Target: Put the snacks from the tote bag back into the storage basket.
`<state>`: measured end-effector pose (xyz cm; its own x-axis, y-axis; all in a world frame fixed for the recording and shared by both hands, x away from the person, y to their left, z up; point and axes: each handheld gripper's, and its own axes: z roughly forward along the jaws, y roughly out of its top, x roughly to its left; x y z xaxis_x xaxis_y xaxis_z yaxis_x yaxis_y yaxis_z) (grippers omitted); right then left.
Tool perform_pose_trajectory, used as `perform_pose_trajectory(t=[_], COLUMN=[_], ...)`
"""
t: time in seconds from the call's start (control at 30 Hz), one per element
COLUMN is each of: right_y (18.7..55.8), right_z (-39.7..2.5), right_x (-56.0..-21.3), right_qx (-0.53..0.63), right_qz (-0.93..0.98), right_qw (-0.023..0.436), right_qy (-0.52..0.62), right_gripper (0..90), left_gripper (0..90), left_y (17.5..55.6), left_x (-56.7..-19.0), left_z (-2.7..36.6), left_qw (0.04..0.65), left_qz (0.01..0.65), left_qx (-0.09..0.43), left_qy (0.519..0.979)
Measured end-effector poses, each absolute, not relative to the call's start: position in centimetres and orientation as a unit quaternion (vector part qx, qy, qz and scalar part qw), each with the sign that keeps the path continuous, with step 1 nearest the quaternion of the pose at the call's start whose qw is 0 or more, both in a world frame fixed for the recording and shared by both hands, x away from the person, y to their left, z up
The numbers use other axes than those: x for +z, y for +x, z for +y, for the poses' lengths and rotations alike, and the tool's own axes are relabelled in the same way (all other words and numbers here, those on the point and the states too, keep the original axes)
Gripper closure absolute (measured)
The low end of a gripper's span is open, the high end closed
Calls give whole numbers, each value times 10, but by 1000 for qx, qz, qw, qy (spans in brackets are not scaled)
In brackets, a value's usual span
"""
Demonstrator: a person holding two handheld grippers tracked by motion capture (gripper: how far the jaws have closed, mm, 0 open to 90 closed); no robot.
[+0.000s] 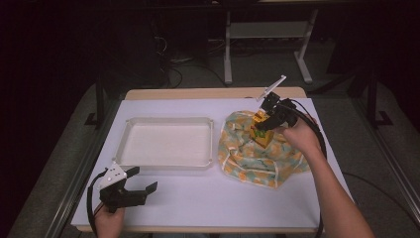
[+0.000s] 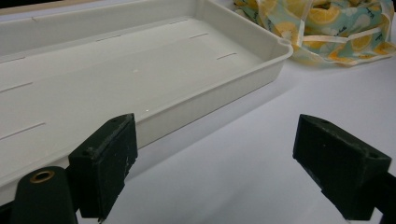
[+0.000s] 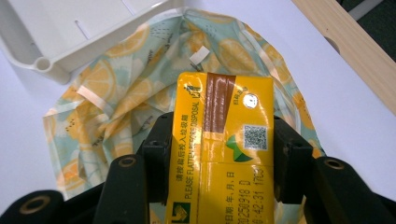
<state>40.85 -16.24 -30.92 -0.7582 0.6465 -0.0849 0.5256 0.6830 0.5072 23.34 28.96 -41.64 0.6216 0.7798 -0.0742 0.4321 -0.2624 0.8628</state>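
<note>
Right gripper [image 1: 264, 125] was clamped on a yellow carton [image 1: 261, 130], one jaw on each long side, as the right gripper view showed: carton [image 3: 223, 149] sat squarely between the two black jaws, top face w/ brown strip, QR code and printed text toward the camera. Carton was held above a lemon-print cloth [image 1: 257, 151], approx. over its middle; whether the carton base touched the cloth could not be told. The cloth [image 3: 130, 102] lay bunched and open on the white table [image 1: 208, 193], on the right half, just beside the tray [image 1: 168, 141]. In the right gripper view a tray corner [image 3: 44, 63] overlapped or touched the cloth edge. Right hand [image 1: 299, 136] gripped the tool from the near-right side, forearm running to the bottom edge, cable looping behind.

Left gripper [image 1: 141, 181] was at the near-left of the table, jaws wide apart, nothing between them. In the left gripper view the gripper [image 2: 215, 163] pointed along the bare table, w/ the tray [image 2: 196, 100] near wall just ahead of the left jaw and part of the cloth [image 2: 322, 37] beyond the tray's far corner. Left hand [image 1: 110, 218] held the tool low at the table's near edge.

Tray was white, shallow, rectangular, nothing in it, at centre-left of the table. Left gripper and carton were well apart.
</note>
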Motion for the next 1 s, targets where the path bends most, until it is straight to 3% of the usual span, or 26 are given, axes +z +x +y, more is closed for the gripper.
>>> perform_pose_trajectory(t=[1.0], right_y=[392], right_z=[-153], right_x=[-292], right_qx=[251], right_qz=[917], right_qw=[117], right_qy=[287], right_gripper=[500], left_gripper=[134], left_y=[233], left_x=[-416], left_z=[289], left_qw=[464], left_qz=[393], left_qx=[187], left_qy=[772])
